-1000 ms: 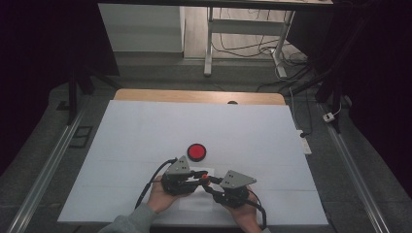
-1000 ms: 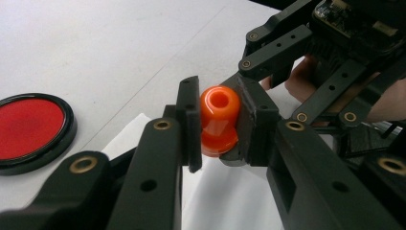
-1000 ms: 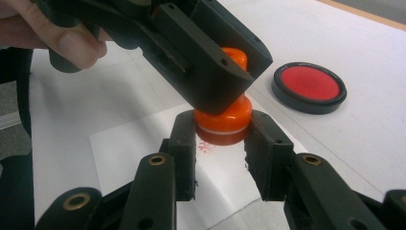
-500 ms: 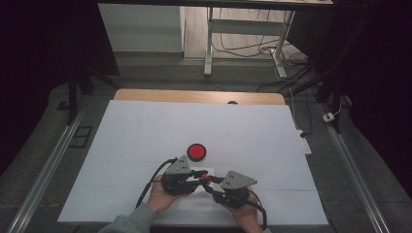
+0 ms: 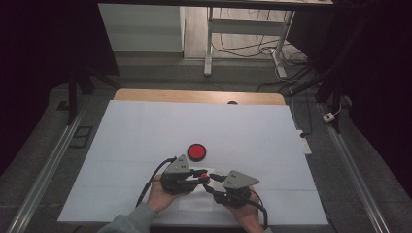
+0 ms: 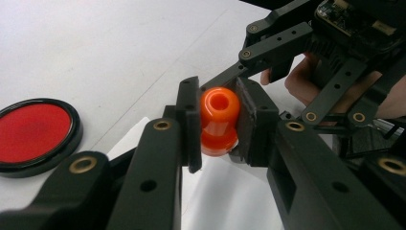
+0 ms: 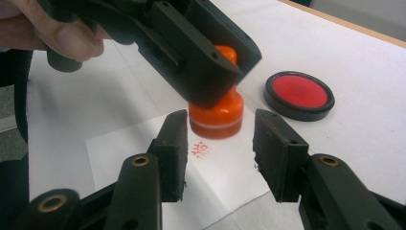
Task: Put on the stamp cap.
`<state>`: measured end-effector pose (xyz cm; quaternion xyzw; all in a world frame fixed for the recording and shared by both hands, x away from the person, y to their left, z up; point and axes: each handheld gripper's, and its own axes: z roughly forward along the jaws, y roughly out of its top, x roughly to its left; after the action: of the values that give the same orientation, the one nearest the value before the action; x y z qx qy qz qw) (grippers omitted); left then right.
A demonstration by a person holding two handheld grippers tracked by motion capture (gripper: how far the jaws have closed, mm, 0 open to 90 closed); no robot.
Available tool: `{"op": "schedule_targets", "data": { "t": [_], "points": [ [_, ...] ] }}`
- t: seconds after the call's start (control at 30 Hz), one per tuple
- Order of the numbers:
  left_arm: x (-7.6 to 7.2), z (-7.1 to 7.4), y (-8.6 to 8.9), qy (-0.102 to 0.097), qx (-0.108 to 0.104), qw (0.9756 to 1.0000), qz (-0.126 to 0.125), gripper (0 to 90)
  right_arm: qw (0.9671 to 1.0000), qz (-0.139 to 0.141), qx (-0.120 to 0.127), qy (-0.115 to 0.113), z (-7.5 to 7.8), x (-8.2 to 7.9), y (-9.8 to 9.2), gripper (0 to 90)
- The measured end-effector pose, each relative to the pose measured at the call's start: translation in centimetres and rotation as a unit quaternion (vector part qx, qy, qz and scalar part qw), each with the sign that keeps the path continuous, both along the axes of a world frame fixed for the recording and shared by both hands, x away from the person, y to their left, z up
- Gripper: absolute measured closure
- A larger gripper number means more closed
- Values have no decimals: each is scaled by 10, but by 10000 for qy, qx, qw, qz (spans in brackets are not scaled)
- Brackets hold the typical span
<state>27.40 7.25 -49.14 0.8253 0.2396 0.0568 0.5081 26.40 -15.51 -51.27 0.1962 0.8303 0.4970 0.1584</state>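
Observation:
An orange stamp [image 6: 219, 120] is upright between the pads of my left gripper [image 6: 218, 123], which is shut on its upper part. The stamp's base [image 7: 216, 117] rests on a white paper slip [image 7: 143, 148], next to a red printed mark [image 7: 199, 149]. My right gripper [image 7: 225, 153] faces it from the near side. Its jaws have just been opening, and they stand apart without touching the stamp, which is just past their tips. In the high view both grippers meet at the stamp [image 5: 204, 176] near the table's front edge.
A round red ink pad with a black rim [image 5: 197, 152] lies just behind the grippers. White sheeting [image 5: 145, 131] covers the table, and a wooden edge [image 5: 194, 96] shows at the far side. Metal rails run along both sides.
Both hands have kept their places. The right gripper's jaws look slightly wider apart beside the stamp than a second ago.

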Motion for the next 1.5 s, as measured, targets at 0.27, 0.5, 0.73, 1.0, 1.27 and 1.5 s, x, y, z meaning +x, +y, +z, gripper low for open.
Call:
{"op": "schedule_targets", "data": {
  "t": [0.27,0.5,0.73,1.0,1.27,1.5],
  "points": [
    [2,2,5,-21,-5,10000,87,723,10000,-6,-8,-14,3,1,-10,472],
    [3,2,9,-10,-9,9999,103,723,9998,-189,-22,33,8,8,-31,409],
    [5,3,13,-9,-14,9999,129,722,9988,-491,-53,0,12,13,-59,391],
    [8,6,21,-23,-7,9999,130,722,9968,-795,-74,2,17,14,-92,383],
    [10,13,30,-82,-61,9998,160,721,9943,-1061,-131,24,17,18,-120,382],
    [13,18,39,-73,-102,9997,223,721,9922,-1226,-215,33,15,18,-138,382]
  ]
}}
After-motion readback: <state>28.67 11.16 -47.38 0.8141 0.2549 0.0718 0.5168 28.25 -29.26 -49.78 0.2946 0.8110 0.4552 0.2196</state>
